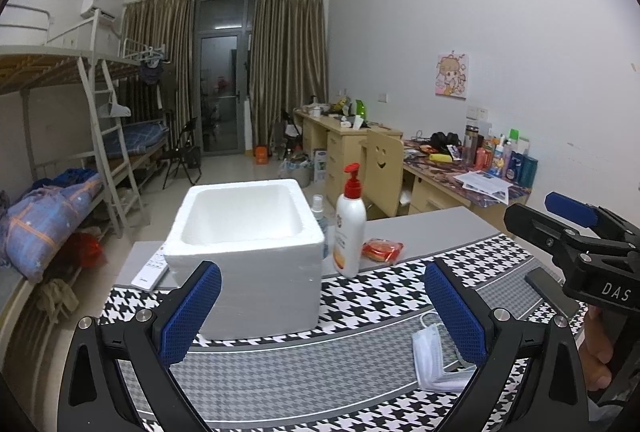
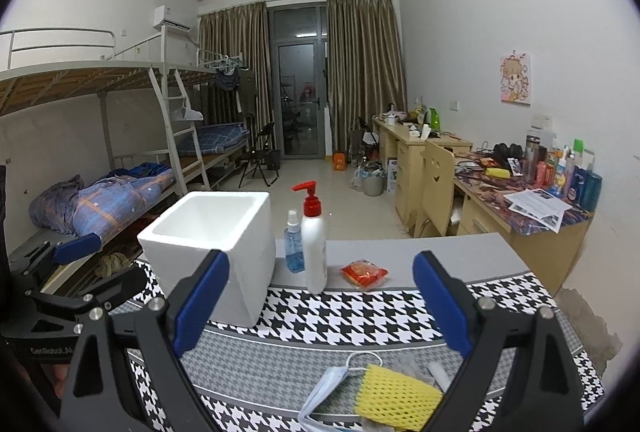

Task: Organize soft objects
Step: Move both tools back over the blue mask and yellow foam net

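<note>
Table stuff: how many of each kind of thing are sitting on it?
Foam box: 1
Bottles: 2, pump bottle and spray bottle
Red snack packet: 1
Face mask: 1
Yellow foam net: 1
Remote: 1
Total: 7

A dormitory room: bunk beds (image 2: pixel 120 135) with ladders fill the frame's left, desks (image 2: pixel 520 199) cluttered with toiletries line the right wall, curtains (image 2: pixel 364 71) flank a balcony door (image 2: pixel 300 95) at centre.
</note>
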